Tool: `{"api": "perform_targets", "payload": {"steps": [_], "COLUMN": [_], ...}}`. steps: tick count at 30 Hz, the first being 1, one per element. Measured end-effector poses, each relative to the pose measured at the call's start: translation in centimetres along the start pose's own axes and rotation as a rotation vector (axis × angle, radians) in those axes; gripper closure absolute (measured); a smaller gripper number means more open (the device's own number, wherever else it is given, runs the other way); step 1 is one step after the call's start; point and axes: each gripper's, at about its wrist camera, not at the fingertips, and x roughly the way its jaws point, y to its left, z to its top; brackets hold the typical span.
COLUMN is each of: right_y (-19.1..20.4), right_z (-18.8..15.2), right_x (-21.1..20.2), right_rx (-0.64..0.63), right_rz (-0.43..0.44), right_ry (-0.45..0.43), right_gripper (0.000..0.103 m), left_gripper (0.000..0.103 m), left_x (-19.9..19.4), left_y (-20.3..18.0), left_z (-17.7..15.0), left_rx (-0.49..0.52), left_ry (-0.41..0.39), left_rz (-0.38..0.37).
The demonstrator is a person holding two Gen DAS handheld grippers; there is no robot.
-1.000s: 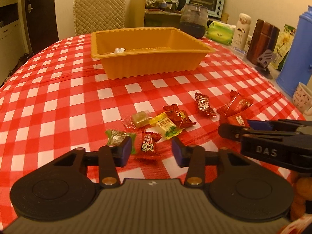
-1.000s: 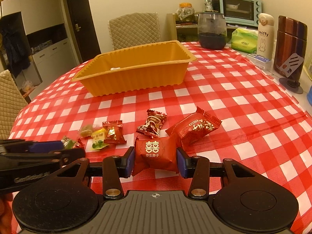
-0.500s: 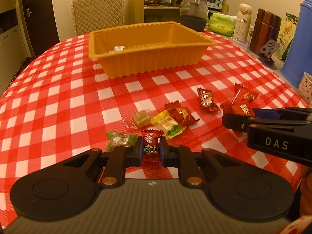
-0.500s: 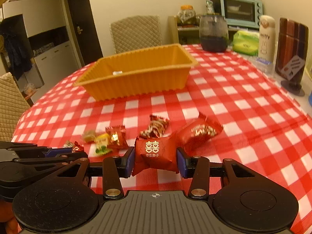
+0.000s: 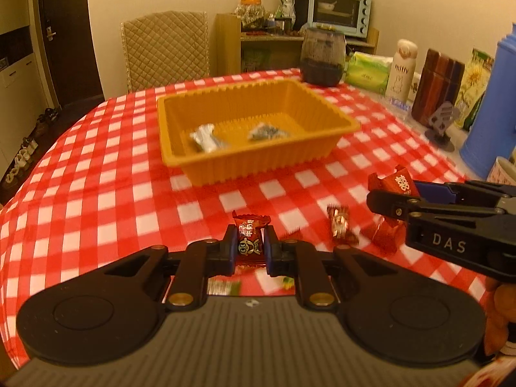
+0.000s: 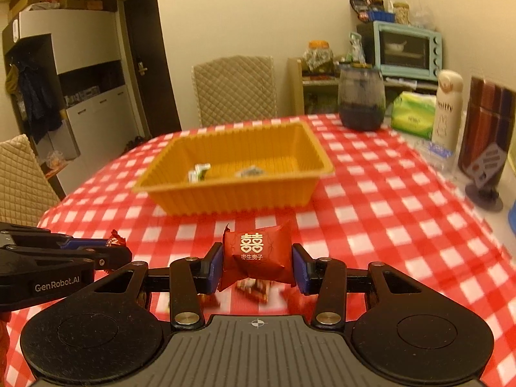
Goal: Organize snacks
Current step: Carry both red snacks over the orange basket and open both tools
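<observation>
Both grippers loaded, both clear of the tablecloth. Left gripper pinched narrow on a small dark-red candy, wrapper upright between the pads. Right gripper clamped at medium width on a bigger red packet, its long axis running crosswise, pad to pad.

Orange tray sits straight ahead and farther off from both, slightly left of centre in each wrist view; two wrapped sweets already lie in it. Tray's long side faces the grippers, so the near wall is the edge to clear. The grippers ride side by side, about equally near; I judge a forward carry over that wall comes next. Loose candies remain on the cloth below.
</observation>
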Motion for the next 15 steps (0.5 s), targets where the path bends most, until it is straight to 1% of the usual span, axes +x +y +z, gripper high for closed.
{"api": "perform_targets", "payload": {"steps": [7,15], "right_y": [0.0,-0.4], "right_z": [3.0,5.9], "right_x": [0.9,2.8], "right_rx": [-0.025,-0.027], "right_rz": [0.003,-0.001], "right_ry": [-0.033,-0.064], "right_gripper": [0.058,0.058], "left_gripper": [0.088,0.088], "left_x": [1.1,2.8], "left_y": [0.6,1.2], "left_z": [3.0,5.4], "left_rx": [-0.025,-0.052], "left_ry": [-0.034,-0.052], "left_rz": [-0.013,-0.031]}}
